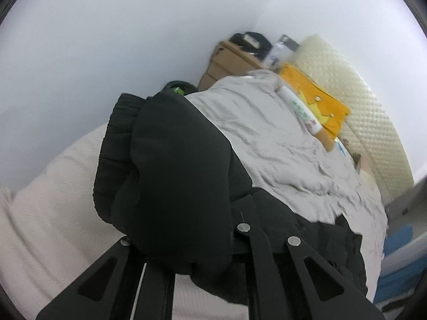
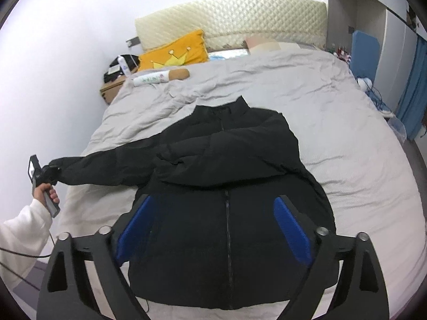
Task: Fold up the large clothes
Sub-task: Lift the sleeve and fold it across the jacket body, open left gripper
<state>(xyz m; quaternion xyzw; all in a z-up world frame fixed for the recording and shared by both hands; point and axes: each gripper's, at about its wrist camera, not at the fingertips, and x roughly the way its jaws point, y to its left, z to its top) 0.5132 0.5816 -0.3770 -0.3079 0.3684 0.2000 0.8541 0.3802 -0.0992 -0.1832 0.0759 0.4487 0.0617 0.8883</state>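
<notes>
A black puffer jacket [image 2: 226, 176] lies front up on the grey bedspread [image 2: 307, 101], collar toward the headboard. One sleeve lies folded across its chest. The other sleeve [image 2: 101, 168] stretches out to the left edge of the bed. My left gripper [image 2: 44, 173] is shut on that sleeve's cuff; in the left wrist view the cuff [image 1: 170, 176] bulges out over the fingers and hides the tips. My right gripper [image 2: 213, 229] is open and empty, its blue pads [image 2: 291, 229] spread wide above the jacket's lower front.
An orange crown pillow [image 2: 173, 53], a white and brown bolster [image 2: 160, 77] and a quilted headboard [image 2: 234, 18] are at the far end. A wooden nightstand [image 2: 112, 90] with dark items stands by the left wall. Blue items and cables [image 2: 373, 93] crowd the right side.
</notes>
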